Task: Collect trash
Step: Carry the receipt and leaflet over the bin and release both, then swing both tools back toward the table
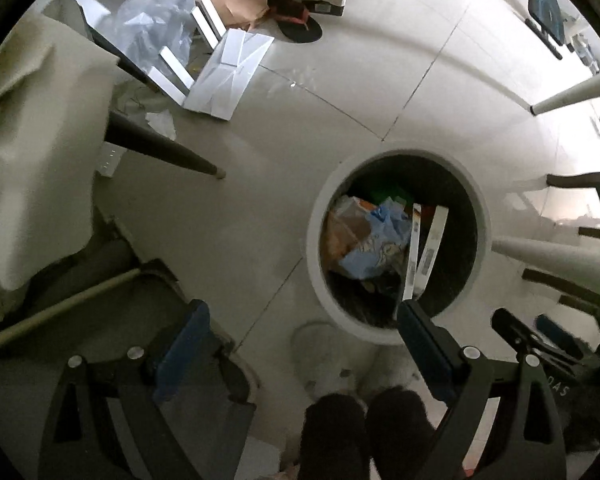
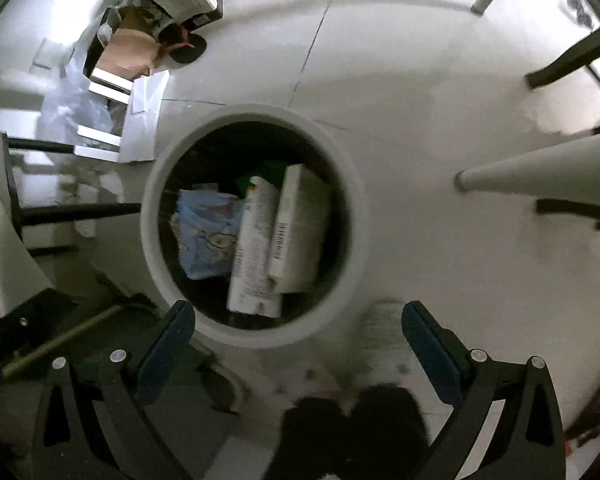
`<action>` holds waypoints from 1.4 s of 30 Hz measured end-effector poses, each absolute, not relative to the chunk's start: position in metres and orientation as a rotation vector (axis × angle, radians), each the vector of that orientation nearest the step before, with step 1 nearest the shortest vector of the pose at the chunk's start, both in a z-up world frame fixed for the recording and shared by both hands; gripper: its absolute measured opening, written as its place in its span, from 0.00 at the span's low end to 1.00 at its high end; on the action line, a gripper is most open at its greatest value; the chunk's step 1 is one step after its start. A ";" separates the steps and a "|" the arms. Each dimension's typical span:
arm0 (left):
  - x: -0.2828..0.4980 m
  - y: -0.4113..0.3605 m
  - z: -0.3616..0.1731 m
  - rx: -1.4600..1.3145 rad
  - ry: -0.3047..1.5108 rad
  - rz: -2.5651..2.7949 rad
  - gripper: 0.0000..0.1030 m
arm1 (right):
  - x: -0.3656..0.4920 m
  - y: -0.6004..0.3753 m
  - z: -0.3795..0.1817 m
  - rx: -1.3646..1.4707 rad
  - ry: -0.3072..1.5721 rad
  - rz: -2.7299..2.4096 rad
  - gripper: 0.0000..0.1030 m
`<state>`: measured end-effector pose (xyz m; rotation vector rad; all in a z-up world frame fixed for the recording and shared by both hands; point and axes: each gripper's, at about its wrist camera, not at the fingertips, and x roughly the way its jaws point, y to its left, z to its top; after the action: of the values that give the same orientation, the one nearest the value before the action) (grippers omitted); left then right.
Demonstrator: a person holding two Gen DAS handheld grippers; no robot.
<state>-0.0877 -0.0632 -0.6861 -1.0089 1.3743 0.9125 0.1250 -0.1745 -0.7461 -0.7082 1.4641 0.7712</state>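
A round white trash bin [image 1: 315, 248] stands on the pale tiled floor, seen from straight above. Inside lie a crumpled blue bag [image 1: 380, 236], brown paper [image 1: 342, 236] and two long white boxes [image 1: 430, 248] standing on end. My left gripper [image 1: 302, 328] hangs open beside the bin's near rim, with nothing between its blue pads [image 1: 184, 344]. In the right wrist view the bin [image 2: 150, 216] sits just ahead, holding the white boxes [image 2: 300, 228] and the blue bag [image 2: 204, 236]. My right gripper [image 2: 300, 332] is wide open over the near rim and empty.
Flattened white cardboard [image 1: 228, 72], clear plastic wrap [image 1: 152, 20], a brown paper bag [image 1: 240, 0] and a sandal [image 1: 300, 24] lie at the back left. A dark chair leg [image 1: 160, 148] and white table legs [image 1: 548, 252] [image 2: 540, 176] flank the bin. A person's dark feet [image 1: 364, 432] stand below.
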 end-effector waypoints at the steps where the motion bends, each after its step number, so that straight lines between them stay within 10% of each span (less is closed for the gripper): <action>1: -0.086 -0.067 -0.680 -0.998 1.377 0.904 0.93 | 0.125 -0.178 -0.738 -0.713 1.451 0.774 1.00; 42: -0.061 -0.087 -0.289 -0.704 1.199 1.023 0.93 | 0.111 -0.212 -0.260 -0.518 1.272 0.860 1.00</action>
<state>-0.0609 -0.0873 -0.2889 -0.7039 1.1988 1.0227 0.1111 -0.2121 -0.2595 -0.5175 1.2718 0.8602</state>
